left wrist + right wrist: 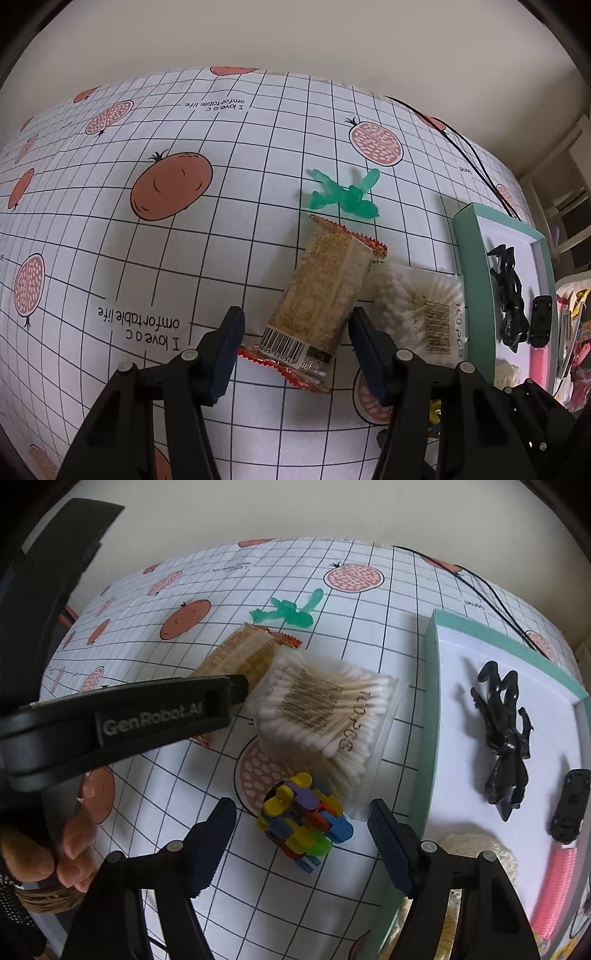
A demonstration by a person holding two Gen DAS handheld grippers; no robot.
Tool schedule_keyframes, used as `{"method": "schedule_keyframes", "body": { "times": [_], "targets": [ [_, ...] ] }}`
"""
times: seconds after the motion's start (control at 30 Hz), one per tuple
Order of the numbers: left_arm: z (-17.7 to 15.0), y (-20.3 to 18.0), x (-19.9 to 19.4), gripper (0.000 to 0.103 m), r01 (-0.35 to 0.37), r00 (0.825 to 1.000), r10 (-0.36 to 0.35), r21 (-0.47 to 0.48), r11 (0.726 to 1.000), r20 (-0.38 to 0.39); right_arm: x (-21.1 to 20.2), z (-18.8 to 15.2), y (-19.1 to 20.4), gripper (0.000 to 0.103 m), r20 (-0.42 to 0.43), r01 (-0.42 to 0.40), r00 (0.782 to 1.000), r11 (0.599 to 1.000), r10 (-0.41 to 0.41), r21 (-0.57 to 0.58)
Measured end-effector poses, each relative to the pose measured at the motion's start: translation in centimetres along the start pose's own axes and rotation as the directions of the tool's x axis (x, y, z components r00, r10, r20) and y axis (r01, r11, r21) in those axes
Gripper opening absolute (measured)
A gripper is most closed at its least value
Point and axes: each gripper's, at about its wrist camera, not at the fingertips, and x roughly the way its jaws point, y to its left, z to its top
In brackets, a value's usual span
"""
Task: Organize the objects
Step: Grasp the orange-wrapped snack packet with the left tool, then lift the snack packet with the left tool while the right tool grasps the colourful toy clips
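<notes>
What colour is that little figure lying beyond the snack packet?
Translucent green figure, clearest in the left wrist view.

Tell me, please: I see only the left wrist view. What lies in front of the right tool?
Observer: A multicoloured block toy lies on the tablecloth, between the open fingers of the right tool. Neither finger touches it.
Operator: Is the toy free from the cotton swab bag?
Observer: It sits close against the near corner of the cotton swab bag. I cannot tell whether they touch.
</notes>
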Motion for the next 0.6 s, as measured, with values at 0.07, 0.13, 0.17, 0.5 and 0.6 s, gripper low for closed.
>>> {"method": "schedule_keyframes", "body": {
  "times": [0.07,0.13,0.17,0.5,0.6],
  "targets": [
    [-0.1,0.1,0.0,0.059,-0.004,1.000,0.004,0.000,1.000,-0.007,0.1,0.0,0.1,0.073,0.002,0.013,1.000,1.000,-0.013,-0.004],
    [-0.1,0.1,-0.1,0.057,-0.004,1.000,0.004,-0.003,1.000,-0.010,0.0,0.0,0.2,0.069,0.003,0.017,1.000,1.000,-0.017,-0.004],
    [-0.1,0.2,-0.1,0.057,-0.004,1.000,0.004,-0.003,1.000,-0.012,0.0,0.0,0.1,0.066,0.004,0.014,1.000,1.000,-0.014,0.001],
    [0.1,0.3,-0.5,0.039,-0.005,1.000,0.005,0.000,1.000,-0.016,-0.6,-0.2,-1.0,0.050,0.007,-0.011,1.000,0.999,0.011,0.033],
    [0.2,0.2,-0.5,0.038,-0.023,1.000,0.023,0.019,1.000,-0.014,-1.0,-0.2,-1.2,0.049,0.011,-0.015,1.000,0.999,0.014,0.036]
  ]
}}
